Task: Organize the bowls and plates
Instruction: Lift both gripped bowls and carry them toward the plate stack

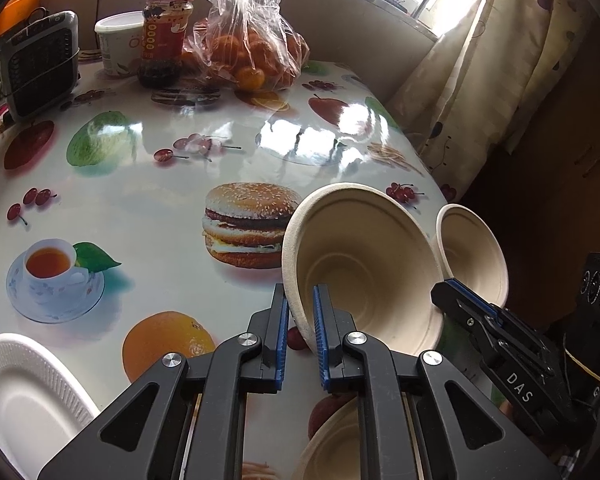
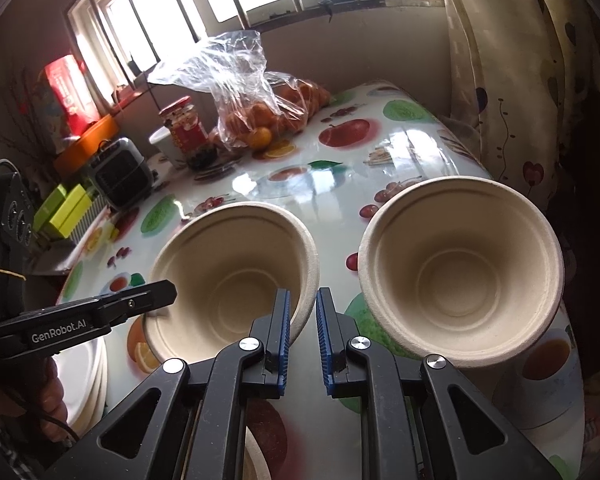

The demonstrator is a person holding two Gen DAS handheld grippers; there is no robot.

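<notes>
Toward the near right corner of the table (image 1: pixel 160 216), a beige bowl (image 1: pixel 364 264) is clamped at opposite rims by the left gripper (image 1: pixel 302 292) and the right gripper (image 2: pixel 302 296). A second bowl (image 2: pixel 460 272) sits just beside it, unstacked. White plates (image 2: pixel 88 380) are already piled at the near left edge, so nesting the bowls seemingly remains. The grippers read "GenRobot.AI" and "DAS"; the jar's label (image 1: pixel 162 36) is illegible.
</notes>
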